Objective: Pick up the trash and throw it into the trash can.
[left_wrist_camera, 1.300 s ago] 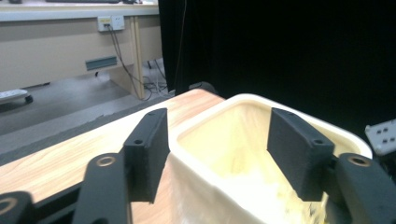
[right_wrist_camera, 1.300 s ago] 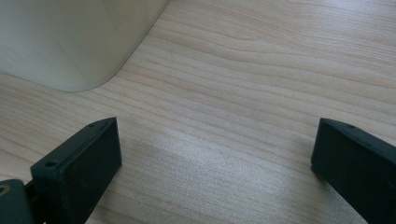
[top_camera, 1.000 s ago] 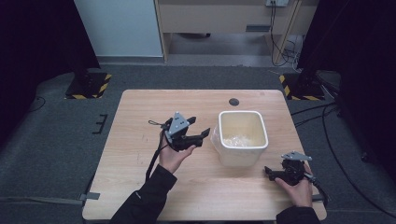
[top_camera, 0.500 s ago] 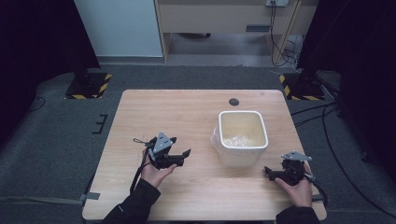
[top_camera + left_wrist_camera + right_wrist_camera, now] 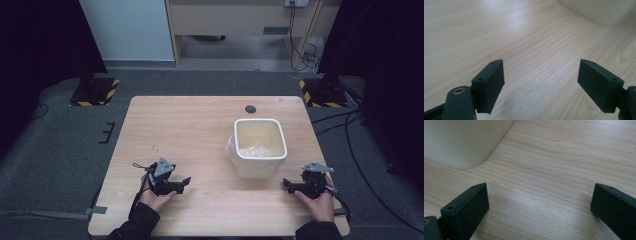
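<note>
The left gripper (image 5: 184,181) is resting low at the near left of the counter (image 5: 200,130), jaws spread wide and holding nothing. The right gripper (image 5: 287,183) is sitting at the near right edge, jaws likewise wide and empty over bare wood. Between them, nearer the right one, a white bin (image 5: 259,148) is standing upright with something pale and crumpled lying inside. With nothing loose lying on the counter, the work is looking finished, or not yet begun.
</note>
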Motion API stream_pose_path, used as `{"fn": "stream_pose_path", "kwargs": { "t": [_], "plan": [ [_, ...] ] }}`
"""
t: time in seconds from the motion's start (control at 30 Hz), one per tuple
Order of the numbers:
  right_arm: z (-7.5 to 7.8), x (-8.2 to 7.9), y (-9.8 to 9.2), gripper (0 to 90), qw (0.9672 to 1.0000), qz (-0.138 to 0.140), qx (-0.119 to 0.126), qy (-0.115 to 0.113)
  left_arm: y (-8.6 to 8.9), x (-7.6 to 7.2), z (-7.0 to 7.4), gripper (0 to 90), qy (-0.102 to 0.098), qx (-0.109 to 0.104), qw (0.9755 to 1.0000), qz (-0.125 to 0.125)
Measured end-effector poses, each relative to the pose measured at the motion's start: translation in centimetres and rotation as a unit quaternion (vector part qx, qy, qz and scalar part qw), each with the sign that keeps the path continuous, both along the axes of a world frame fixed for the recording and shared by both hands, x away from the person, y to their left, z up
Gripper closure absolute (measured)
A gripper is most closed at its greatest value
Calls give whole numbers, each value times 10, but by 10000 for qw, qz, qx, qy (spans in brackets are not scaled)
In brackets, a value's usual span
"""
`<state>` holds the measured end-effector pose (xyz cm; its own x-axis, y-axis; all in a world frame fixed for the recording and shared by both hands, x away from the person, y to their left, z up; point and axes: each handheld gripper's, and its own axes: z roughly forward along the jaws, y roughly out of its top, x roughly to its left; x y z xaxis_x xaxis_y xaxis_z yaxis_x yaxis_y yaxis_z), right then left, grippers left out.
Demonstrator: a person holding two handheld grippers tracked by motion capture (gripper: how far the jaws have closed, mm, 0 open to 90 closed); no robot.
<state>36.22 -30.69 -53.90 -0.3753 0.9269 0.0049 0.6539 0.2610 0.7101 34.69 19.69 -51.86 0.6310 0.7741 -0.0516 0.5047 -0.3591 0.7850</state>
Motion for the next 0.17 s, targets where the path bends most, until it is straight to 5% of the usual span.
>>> {"fn": "stream_pose_path", "kwargs": {
  "t": [0.17],
  "plan": [
    [0, 0, 0, 15, 10000, 14, 3, 10, 14, -5, -5, 184, 131, 97, 9997, 181]
  ]
}}
